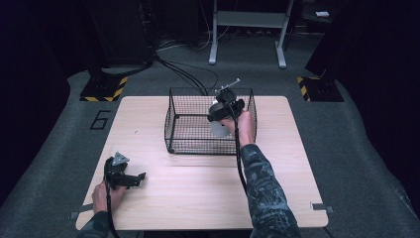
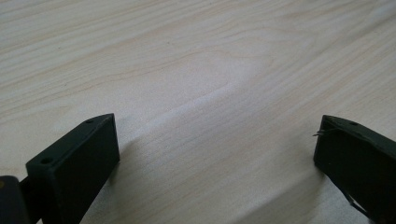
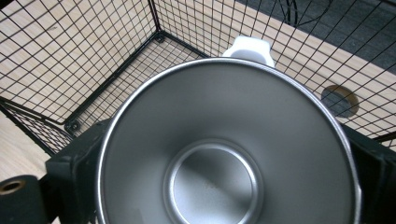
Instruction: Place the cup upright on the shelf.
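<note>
A mug [image 3: 224,140] with a shiny steel inside and a white handle [image 3: 248,49] sits between the jaws of my right gripper [image 3: 224,158], which is shut on its sides. In the high view the mug [image 1: 218,128] hangs under the right gripper [image 1: 224,106] inside the black wire basket [image 1: 171,119], near its right half. The basket's mesh floor and a corner [image 3: 70,123] lie below the mug. My left gripper [image 1: 138,178] rests on the wooden table [image 1: 198,198] at the front left. Its jaws stand wide open over bare wood [image 2: 217,135].
The basket stands at the table's back middle. A round hole in the tabletop [image 3: 340,100] shows through the mesh. Beyond the table lie floor cables [image 1: 188,74], a white stand's legs [image 1: 247,29] and yellow-black striped bases [image 1: 104,89].
</note>
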`<state>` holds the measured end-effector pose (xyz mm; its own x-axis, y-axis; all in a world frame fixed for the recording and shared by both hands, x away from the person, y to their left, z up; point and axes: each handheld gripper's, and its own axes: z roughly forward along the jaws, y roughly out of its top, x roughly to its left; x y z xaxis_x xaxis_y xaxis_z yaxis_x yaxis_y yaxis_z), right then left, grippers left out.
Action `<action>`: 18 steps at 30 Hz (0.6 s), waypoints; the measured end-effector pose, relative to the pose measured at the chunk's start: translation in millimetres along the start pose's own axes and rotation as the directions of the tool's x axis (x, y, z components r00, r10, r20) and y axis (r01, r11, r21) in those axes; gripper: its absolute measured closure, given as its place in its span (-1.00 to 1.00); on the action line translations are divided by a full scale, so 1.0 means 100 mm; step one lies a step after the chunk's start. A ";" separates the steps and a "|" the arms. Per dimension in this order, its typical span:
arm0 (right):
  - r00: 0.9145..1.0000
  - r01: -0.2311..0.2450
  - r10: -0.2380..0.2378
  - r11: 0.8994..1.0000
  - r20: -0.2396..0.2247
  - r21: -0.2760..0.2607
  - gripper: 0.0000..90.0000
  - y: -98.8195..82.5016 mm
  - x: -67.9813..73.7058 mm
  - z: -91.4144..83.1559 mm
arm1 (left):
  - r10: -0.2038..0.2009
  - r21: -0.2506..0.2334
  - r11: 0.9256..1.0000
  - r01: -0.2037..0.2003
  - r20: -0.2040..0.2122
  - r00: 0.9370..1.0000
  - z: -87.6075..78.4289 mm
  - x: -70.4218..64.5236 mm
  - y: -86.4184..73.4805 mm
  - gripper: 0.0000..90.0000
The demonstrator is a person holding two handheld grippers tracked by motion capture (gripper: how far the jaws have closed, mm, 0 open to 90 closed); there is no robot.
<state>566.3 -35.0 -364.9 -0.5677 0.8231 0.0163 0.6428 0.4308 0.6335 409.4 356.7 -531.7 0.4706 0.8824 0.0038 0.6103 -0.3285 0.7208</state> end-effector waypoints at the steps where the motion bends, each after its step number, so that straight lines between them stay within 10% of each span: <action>1: 1.000 0.004 -0.004 1.000 -0.001 0.003 -0.88 0.00 -0.01 0.02 | 0.000 -0.004 1.000 0.000 -0.006 1.000 0.00 0.00 0.00 -1.00; 18: 1.000 -0.028 0.028 0.999 -0.004 0.047 -0.88 -0.01 -0.01 0.27 | 0.000 -0.004 1.000 0.000 -0.006 1.000 0.00 0.00 0.00 -1.00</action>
<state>579.7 -26.4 -386.4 -0.5515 0.8334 0.0369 0.6816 0.4247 0.5958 409.3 356.5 -531.9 0.4665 0.8845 0.0083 0.6077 -0.3274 0.7235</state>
